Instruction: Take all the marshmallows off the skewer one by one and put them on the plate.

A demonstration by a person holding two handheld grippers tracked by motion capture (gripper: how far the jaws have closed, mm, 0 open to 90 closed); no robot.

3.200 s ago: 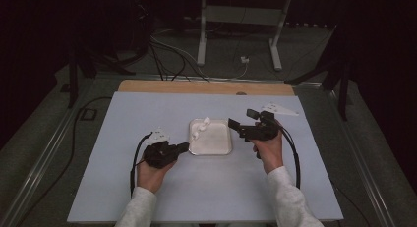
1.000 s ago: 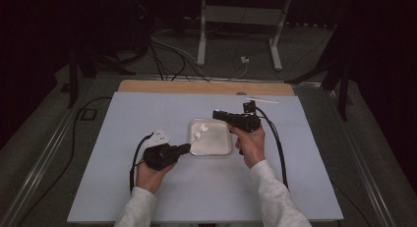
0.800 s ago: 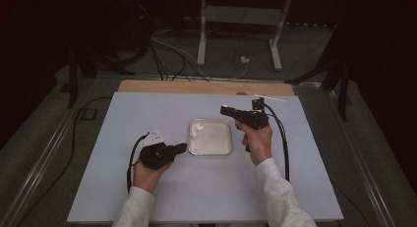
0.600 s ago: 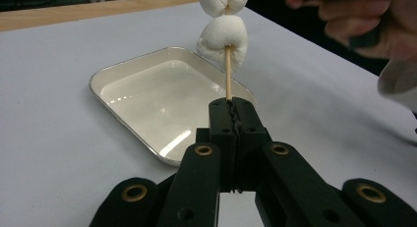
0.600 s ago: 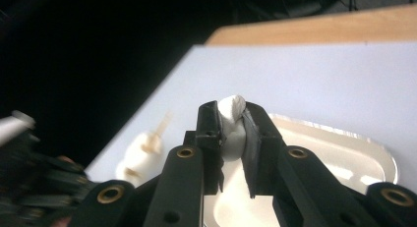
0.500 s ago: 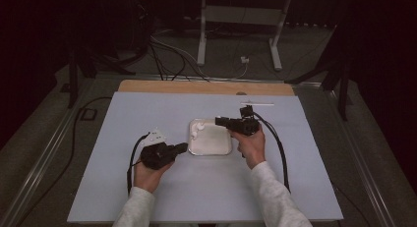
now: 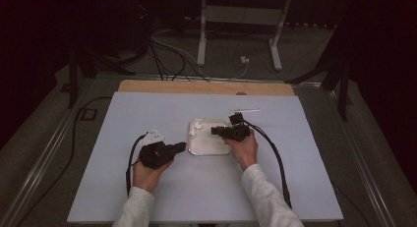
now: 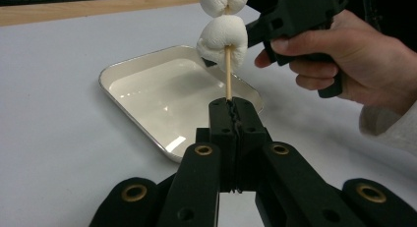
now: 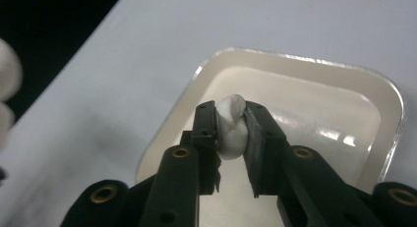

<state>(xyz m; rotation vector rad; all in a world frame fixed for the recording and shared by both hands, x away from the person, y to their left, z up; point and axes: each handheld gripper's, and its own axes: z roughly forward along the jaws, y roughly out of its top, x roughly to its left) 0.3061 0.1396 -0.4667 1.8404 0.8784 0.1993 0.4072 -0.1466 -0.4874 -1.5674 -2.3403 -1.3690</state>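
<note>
My right gripper (image 9: 231,128) low over tray (image 9: 314,74), jaws just opening, marshmallow (image 9: 231,126) between pads. My left gripper (image 8: 231,114) clamps skewer (image 8: 227,74) upright; top marshmallows (image 8: 222,40) cut off.

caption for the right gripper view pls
Right gripper, jaws just opening, with a white marshmallow between them above the white tray.

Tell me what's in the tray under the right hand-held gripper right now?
The tray floor looks bare and glossy. A marshmallow sits between the right hand-held gripper jaws, which have just been opening, above the tray. The patch beneath jaws and marshmallow is covered.
</note>
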